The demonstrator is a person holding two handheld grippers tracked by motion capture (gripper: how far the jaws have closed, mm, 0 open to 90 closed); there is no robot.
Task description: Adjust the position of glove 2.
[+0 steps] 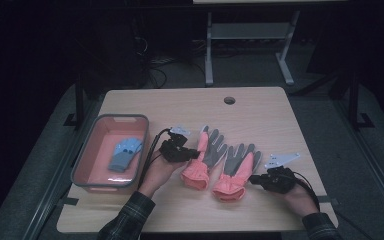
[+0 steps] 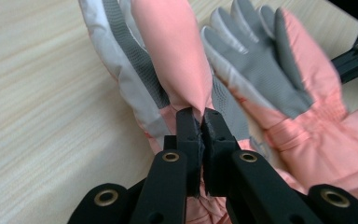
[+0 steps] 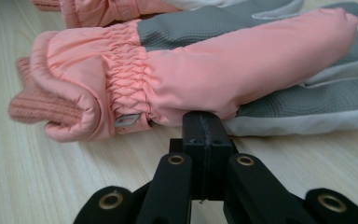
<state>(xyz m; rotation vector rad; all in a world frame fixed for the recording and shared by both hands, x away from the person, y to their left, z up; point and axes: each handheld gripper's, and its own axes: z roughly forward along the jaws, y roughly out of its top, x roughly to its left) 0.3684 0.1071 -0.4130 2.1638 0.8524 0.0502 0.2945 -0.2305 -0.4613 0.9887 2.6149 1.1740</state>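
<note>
Two pink and grey gloves lie palm up side by side on the wooden table (image 1: 260, 115). My left gripper (image 1: 196, 155) (image 2: 200, 119) is shut on the pink thumb of the left glove (image 1: 207, 150) (image 2: 168, 56), whose fabric is pinched between the pads. My right gripper (image 1: 252, 179) (image 3: 207, 119) is shut at the lower edge of the right glove (image 1: 237, 167) (image 3: 205, 60), just past its gathered cuff, and it nips the pink fabric there. The right glove (image 2: 284, 70) also lies beside the left one in the left gripper view.
A pink bin with a grey rim (image 1: 87, 150) stands at the table's left and holds a small blue glove (image 1: 125, 152). Near the table's far edge is a round cable hole (image 1: 229, 100). A white frame (image 1: 250, 45) stands on the floor beyond the table.
</note>
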